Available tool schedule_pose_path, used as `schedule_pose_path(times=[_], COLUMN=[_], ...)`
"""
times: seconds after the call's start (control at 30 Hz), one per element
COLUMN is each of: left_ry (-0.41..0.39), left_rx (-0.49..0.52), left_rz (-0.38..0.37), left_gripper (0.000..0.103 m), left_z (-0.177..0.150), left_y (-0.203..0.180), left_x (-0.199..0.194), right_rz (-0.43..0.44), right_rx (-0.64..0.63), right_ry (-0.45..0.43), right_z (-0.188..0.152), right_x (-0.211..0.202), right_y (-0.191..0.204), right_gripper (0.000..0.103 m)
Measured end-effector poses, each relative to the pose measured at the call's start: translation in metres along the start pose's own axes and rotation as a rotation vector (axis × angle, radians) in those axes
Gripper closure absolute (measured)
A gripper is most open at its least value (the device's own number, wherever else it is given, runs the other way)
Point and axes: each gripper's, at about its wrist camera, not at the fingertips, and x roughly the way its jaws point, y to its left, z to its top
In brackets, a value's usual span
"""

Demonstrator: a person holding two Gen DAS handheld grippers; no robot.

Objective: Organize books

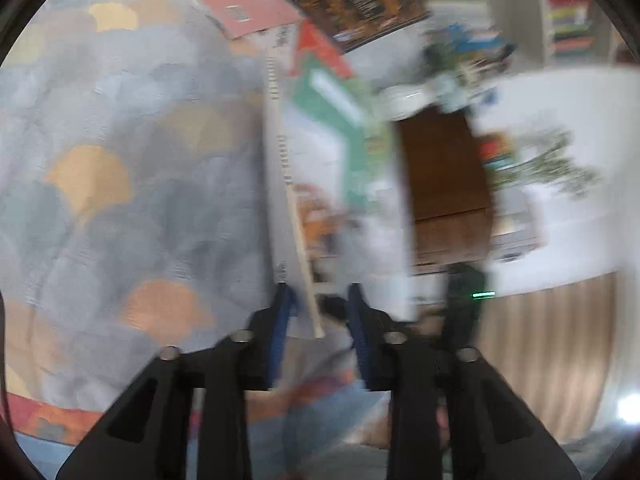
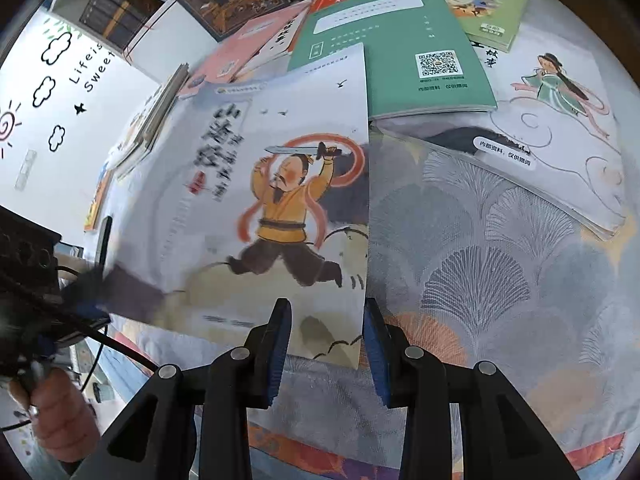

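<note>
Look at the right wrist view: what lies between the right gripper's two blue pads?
The lower corner of the warrior picture book sits in the right gripper. The book's right edge lies near one pad. Behind it is the patterned bedspread.

Both views are fisheye, bending straight lines near the rim and closing in a dark round border. The left wrist view is heavily motion-blurred: the held book (image 1: pixel 340 184) smears, its print is unreadable, and the shelves (image 1: pixel 568 20) at upper right are streaks of colour. A bright flare (image 1: pixel 628 408) glares at the lower right edge. The right wrist view is sharper; the green book (image 2: pixel 400 52) and the fan-patterned cloth (image 2: pixel 500 280) read clearly, while the warrior book (image 2: pixel 280 184) blurs toward its left side. Light is soft, even daylight with faint shadows.
</note>
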Motion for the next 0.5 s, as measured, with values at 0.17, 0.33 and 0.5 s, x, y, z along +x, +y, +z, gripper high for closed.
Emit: schedule_pose_path(times=[0.17,0.33,0.5], left_ry=[0.018,0.028,0.046], left_rx=[0.007,0.002,-0.092], left_rz=[0.161,0.122,-0.122], left_gripper=[0.094,0.094,0.094], left_z=[-0.001,0.004,0.01], left_y=[0.01,0.003,-0.004], left_x=[0.024,0.039,0.035], right_rz=[0.019,0.053,0.242], right_rx=[0.015,0.05,0.251], right_ry=[-0.007,0.004,0.021], right_z=[-0.002,-0.003,0.003], right_x=[-0.001,-0.009,-0.016], right_y=[-0.001,-0.015,-0.049], right_gripper=[0.068,0.068,0.045])
